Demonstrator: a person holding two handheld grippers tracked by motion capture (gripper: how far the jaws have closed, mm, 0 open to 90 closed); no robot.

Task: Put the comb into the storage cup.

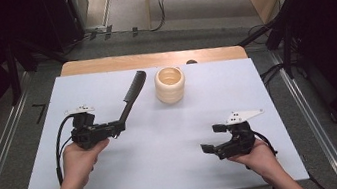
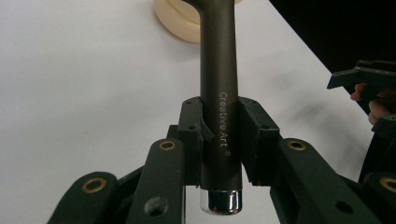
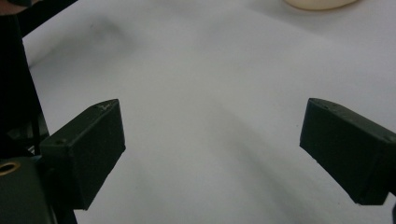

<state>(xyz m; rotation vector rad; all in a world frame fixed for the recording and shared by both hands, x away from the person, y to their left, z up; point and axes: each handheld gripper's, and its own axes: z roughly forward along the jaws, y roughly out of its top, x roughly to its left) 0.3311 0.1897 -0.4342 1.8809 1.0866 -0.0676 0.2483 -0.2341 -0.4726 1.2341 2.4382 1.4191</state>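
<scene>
A long black comb (image 1: pixel 131 97) with a round handle rises off the white table (image 1: pixel 164 145), its toothed end pointing far and to the right. My left gripper (image 1: pixel 118 127) is shut on the handle's lower end. In the left gripper view the handle (image 2: pixel 219 93), printed "Creative Art" and ending in a chrome cap, sits clamped between both pads of the left gripper (image 2: pixel 219 119). A cream ridged cup (image 1: pixel 170 84) stands upright just right of the comb's head; the cup (image 2: pixel 175 21) lies behind the handle. My right gripper (image 1: pixel 212 138) is open over bare table at the front right, nothing between its fingers (image 3: pixel 212 135).
The table's wooden back edge (image 1: pixel 151 59) runs behind the cup. Dark stands and cables ring the table on the floor. The right gripper's jaw tip (image 2: pixel 355 77) shows at the right of the left gripper view. The cup's base (image 3: pixel 322 3) is at the top of the right gripper view.
</scene>
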